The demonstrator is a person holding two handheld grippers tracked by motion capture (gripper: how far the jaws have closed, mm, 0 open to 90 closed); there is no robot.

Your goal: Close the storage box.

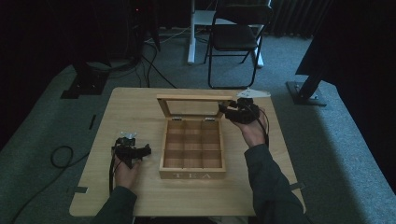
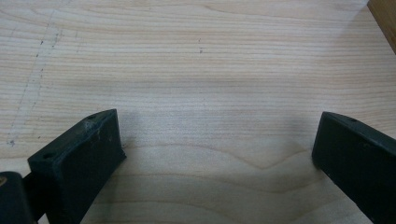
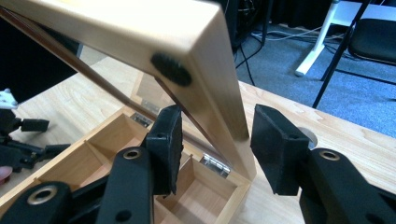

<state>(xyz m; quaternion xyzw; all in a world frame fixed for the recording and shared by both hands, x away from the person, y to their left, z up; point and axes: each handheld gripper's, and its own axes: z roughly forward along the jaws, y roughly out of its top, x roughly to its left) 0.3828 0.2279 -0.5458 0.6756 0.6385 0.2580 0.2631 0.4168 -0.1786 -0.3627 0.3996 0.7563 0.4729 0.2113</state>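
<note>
1. Resting on the bare table (image 1: pixel 140 196) well left of the tea box (image 1: pixel 192 173), the left gripper (image 1: pixel 132 154) has its jaws spread wide, holding nothing.
2. The box sits mid-table, lid (image 3: pixel 140 35) already raised, compartments seemingly empty.
3. The right gripper (image 3: pixel 217 149) straddles the lid's side edge, jaws parted, not clamped. Opening looks nearly done; open tabletop lies right of the box.

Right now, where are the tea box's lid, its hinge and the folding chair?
Lid (image 3: pixel 205 35), right gripper view, wooden frame edge.
Hinge (image 3: pixel 215 164), right gripper view, metal plate.
Folding chair (image 1: pixel 236 37), high view, seat.
</note>
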